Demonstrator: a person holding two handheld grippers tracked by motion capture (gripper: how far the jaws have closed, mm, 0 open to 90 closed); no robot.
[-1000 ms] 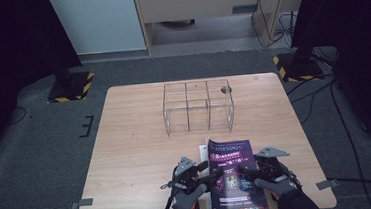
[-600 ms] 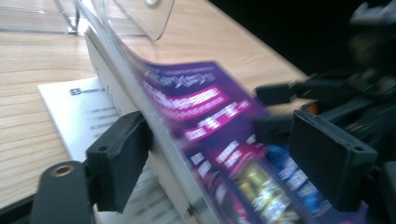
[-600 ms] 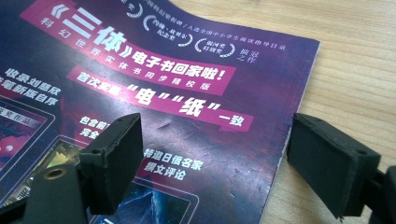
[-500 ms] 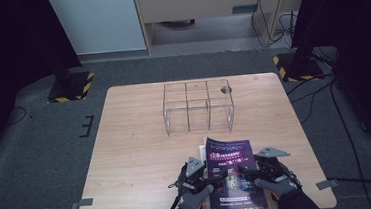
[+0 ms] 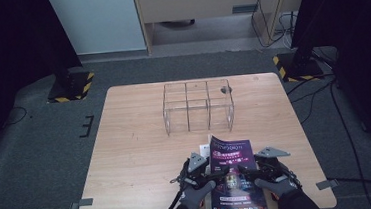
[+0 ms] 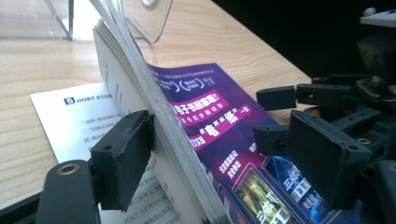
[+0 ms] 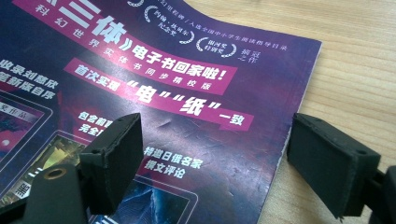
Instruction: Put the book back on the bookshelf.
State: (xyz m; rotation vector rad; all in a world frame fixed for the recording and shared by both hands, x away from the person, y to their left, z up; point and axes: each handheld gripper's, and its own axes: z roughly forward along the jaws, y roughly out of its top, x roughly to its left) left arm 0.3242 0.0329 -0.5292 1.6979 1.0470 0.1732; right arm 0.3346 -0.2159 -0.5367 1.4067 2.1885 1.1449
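Magazine first: a thin purple glossy magazine [image 5: 235, 178] with white and pink print lies at the near edge of the pale wooden worktop [image 5: 137, 153], right of centre. Its left side is lifted, and in the left gripper view the stack of pages [image 6: 154, 116] stands up at a slant off a white printed page [image 6: 70, 116] lying flat beneath.

Left gripper [image 5: 218, 172] comes in at the magazine's left edge. Its jaws are apart, one under the raised pages and touching them, the other over the purple cover [image 6: 219, 135], with a gap showing, so they are not clamped.

Right gripper [image 7: 233, 163] sits over the magazine's right edge, jaws spread wide, one above the cover and one out over bare wood just beside the edge. Whether either jaw touches the paper, I cannot tell. In the high view the right gripper [image 5: 249, 169] and the left one face each other across the cover, close together, each held by a grey-gloved hand [image 5: 197, 196].

Beyond the magazine, toward the far side of the worktop, stands a clear acrylic organiser [image 5: 197, 106] with three compartments, well apart from both grippers.
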